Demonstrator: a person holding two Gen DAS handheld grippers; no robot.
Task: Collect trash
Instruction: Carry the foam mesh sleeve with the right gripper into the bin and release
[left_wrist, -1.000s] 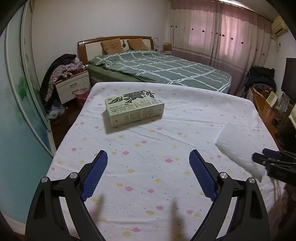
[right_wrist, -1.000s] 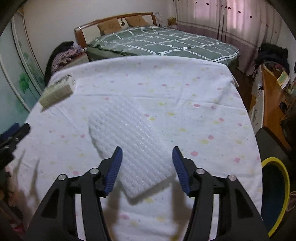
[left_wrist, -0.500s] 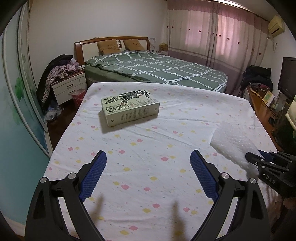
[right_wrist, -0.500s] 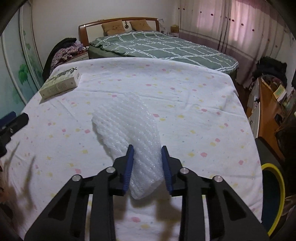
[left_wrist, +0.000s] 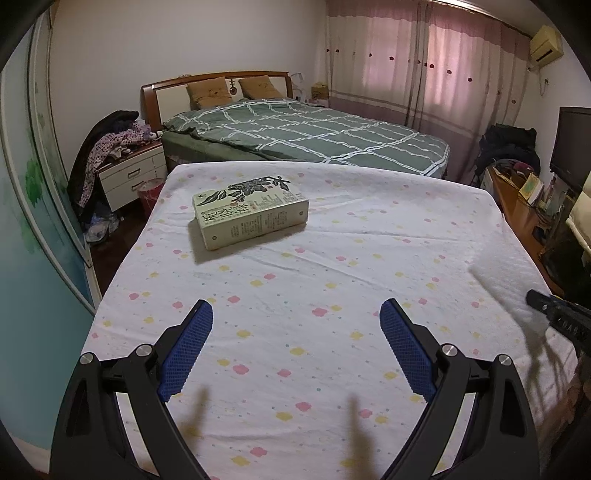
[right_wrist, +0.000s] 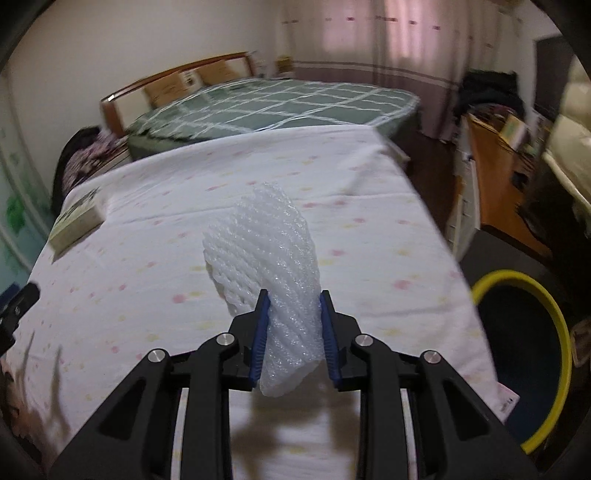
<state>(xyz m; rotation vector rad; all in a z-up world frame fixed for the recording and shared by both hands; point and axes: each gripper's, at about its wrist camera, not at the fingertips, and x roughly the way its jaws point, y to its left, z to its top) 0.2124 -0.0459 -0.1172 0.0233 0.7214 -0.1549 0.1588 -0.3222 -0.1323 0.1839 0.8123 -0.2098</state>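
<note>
A white foam net sleeve (right_wrist: 269, 273) is squeezed between the blue pads of my right gripper (right_wrist: 293, 314), which is shut on it and holds it lifted off the flowered sheet (right_wrist: 184, 258). In the left wrist view the same foam (left_wrist: 506, 277) shows blurred at the right edge, with the right gripper's black tip (left_wrist: 554, 317) below it. My left gripper (left_wrist: 295, 332) hangs open over the sheet's near part with nothing between its fingers. A boxed book (left_wrist: 251, 214) lies flat farther back on the sheet.
A dark bin with a yellow rim (right_wrist: 524, 350) stands on the floor to the right of the covered table. Behind are a green checked bed (left_wrist: 306, 136), a nightstand with clothes (left_wrist: 129, 170) and a wooden desk (left_wrist: 517, 199) at right.
My right gripper closed on the foam sleeve, which lay flat a second ago, then lifted it and swung right toward the bin. The left gripper stayed open and nearly still.
</note>
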